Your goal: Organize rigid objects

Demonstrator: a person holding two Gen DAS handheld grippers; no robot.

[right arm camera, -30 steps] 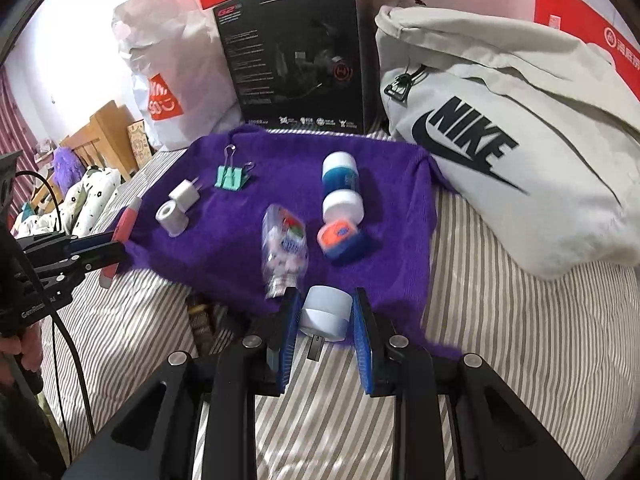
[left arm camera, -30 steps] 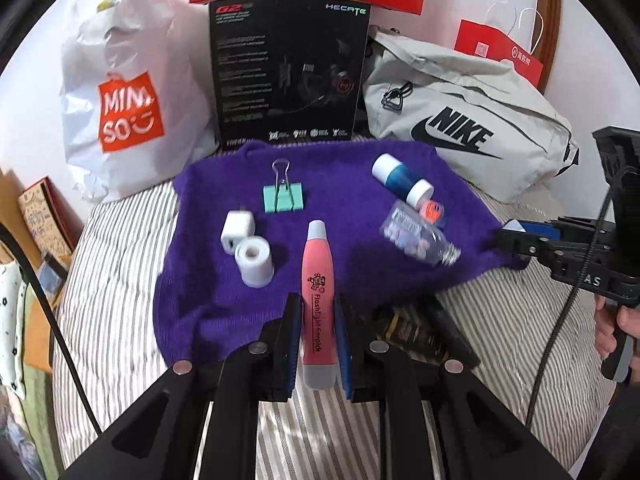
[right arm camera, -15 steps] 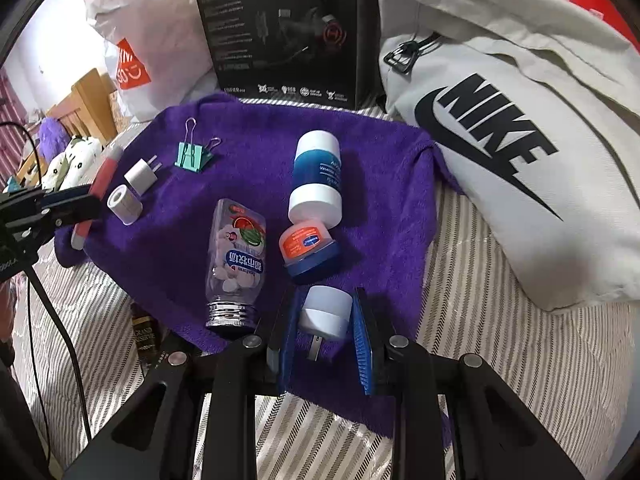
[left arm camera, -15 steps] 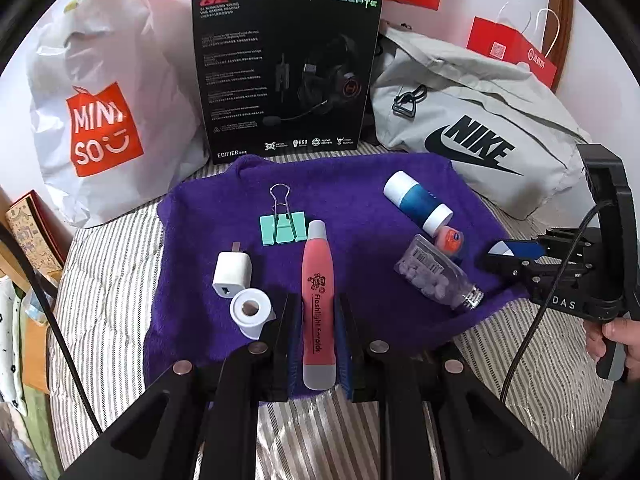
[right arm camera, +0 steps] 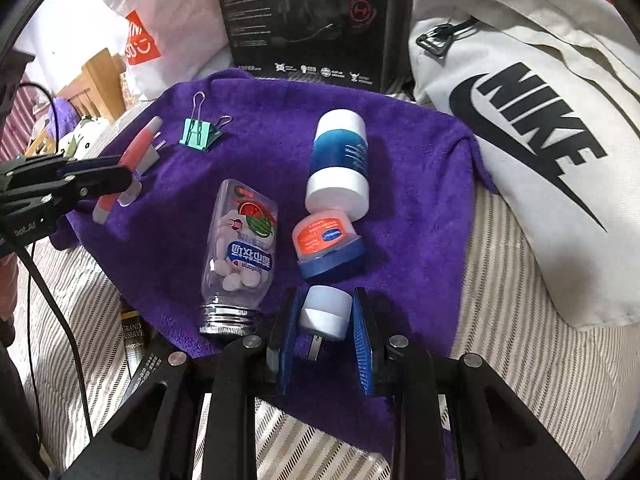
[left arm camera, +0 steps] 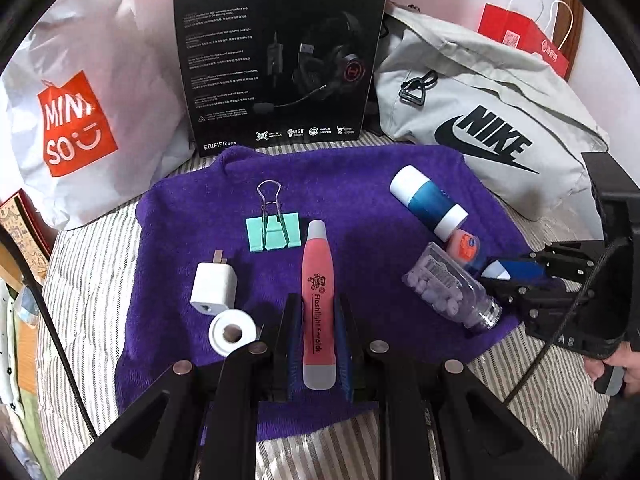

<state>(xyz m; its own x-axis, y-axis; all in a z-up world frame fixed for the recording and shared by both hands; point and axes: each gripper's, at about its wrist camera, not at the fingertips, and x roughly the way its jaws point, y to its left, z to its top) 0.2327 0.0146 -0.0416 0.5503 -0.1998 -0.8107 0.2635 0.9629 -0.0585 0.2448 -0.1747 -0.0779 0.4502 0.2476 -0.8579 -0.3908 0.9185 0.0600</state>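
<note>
left gripper (left arm camera: 316, 344) clamps pink pen (left arm camera: 317, 304) | right gripper (right arm camera: 325, 336) clamps plug (right arm camera: 325, 314) | both further over purple towel (left arm camera: 360, 196)

Striped bed (left arm camera: 92, 280), white wall (left arm camera: 132, 8) behind; wooden headboard (right arm camera: 96, 84) at left, brown door frame (left arm camera: 570, 4) far right.

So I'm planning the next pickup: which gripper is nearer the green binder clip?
Left. The left gripper sits just short of the binder clip; the right gripper is across the towel, beyond the jars.
</note>
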